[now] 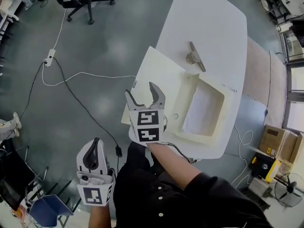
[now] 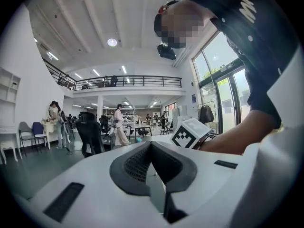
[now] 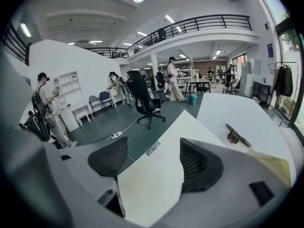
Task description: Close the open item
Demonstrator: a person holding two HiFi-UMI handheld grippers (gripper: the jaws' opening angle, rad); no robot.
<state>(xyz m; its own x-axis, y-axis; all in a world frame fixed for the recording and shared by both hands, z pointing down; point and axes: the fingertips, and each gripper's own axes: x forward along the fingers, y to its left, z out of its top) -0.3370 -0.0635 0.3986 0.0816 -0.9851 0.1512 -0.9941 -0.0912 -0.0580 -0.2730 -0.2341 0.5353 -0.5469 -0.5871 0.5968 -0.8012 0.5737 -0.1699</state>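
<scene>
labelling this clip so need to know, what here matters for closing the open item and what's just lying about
For the job: open shallow cream box, its flat lid folded out; right gripper, open above that lid.

Lying about: small metal tool on the white table; white power strip on the floor; left gripper, shut, empty.

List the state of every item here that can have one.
White cardboard box: open.
Its flat white lid: folded back, overhanging the white table edge.
Right claw: open, over the lid, gripping nothing.
Left claw: shut, empty.
Grey metal tool: lying on the table, apart from the box.
</scene>
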